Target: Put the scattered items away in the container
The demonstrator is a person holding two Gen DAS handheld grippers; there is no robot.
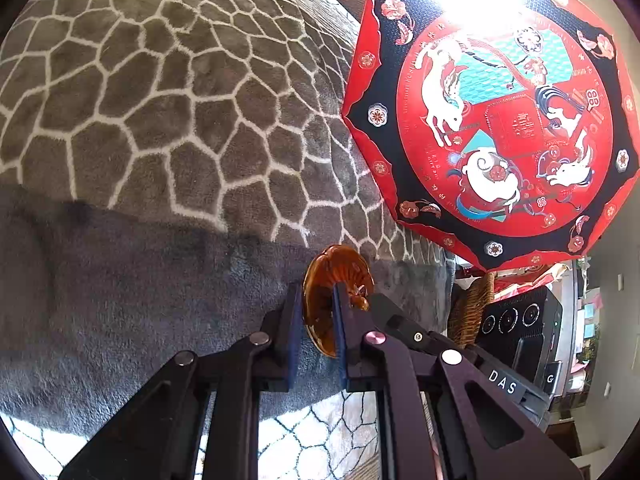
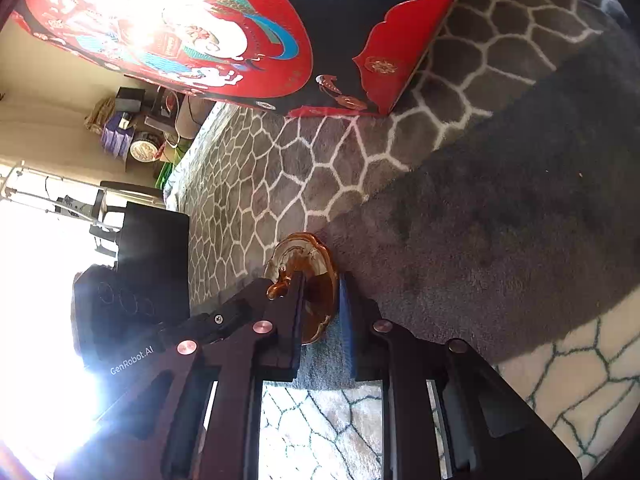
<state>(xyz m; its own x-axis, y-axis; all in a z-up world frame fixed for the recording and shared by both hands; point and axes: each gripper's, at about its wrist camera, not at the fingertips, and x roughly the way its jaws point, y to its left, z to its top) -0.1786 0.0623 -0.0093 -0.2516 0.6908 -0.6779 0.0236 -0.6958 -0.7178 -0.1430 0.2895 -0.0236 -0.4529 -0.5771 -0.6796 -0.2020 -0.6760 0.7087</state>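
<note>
Your left gripper (image 1: pixel 316 324) has its jaws narrow and pressed on the rim of an amber glass dish (image 1: pixel 332 280), held on edge over the grey patterned carpet (image 1: pixel 160 120). Your right gripper (image 2: pixel 322 312) has narrow jaws around the same dish (image 2: pixel 308 276); whether both pads press it, you cannot tell. The red octagonal box (image 1: pixel 500 120) lies near, further right.

the rug (image 1: pixel 168 92) is grey with a white cracked-web pattern, paler cream with dark lines at its near edge. the octagonal box lid (image 1: pixel 492 120) is red and black with white animals, teal patches and small flowers. the dish (image 1: pixel 320 300) is clear amber.
</note>
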